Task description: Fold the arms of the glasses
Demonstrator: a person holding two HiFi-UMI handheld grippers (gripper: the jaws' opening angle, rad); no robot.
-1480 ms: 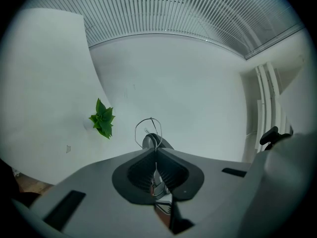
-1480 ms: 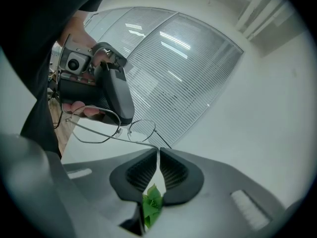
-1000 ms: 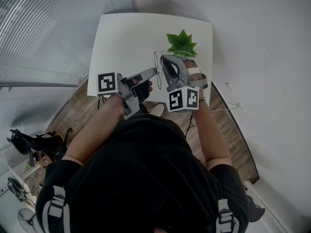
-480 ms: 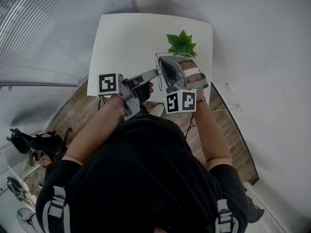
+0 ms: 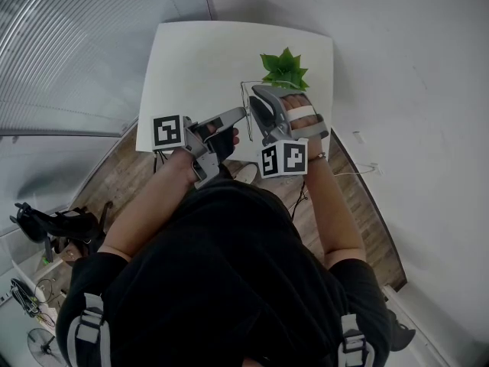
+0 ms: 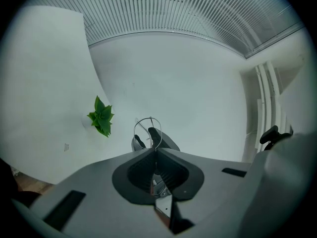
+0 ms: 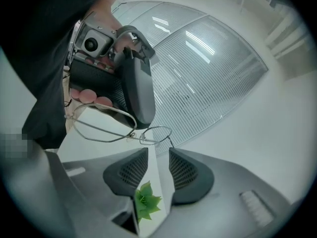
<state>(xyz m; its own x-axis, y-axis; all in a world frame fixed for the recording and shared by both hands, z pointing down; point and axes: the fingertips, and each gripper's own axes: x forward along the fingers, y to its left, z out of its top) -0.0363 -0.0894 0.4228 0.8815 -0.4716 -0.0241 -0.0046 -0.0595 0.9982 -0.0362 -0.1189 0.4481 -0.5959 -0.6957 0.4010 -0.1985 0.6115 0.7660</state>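
Since a second ago, only a small drift of right claw (image 5: 253, 95) toward left claw (image 5: 243, 112); glasses and left claw much as before.

From above: both claws raised over a white worktop (image 5: 191, 60), close together, near a small green plant (image 5: 285, 69); glasses (image 5: 244, 98), a thin wire frame, lifted off the worktop and held in the air between the two claws.

In the left gripper view: left claw (image 6: 154, 151) pressed together on the wire of the glasses (image 6: 147, 128), one round rim standing up just past the tips; hard to tell exactly which part of the frame is pinched.

In the right gripper view: right claw (image 7: 157, 155) parted by a narrow gap, nothing between; glasses (image 7: 132, 134) just beyond the tips, apparently not touching; plant visible through the gap.

Judged from the look of it: very light, springy, easily bent out of true; lenses prone to smears and scratches; slippery thin wire, so little to bite on. Best taken on a free arm, beside its hinge rather than at its far tip; better a gentle nudge along the hinge's own swing than a hard squeeze; no pressure on lenses or nose bridge.
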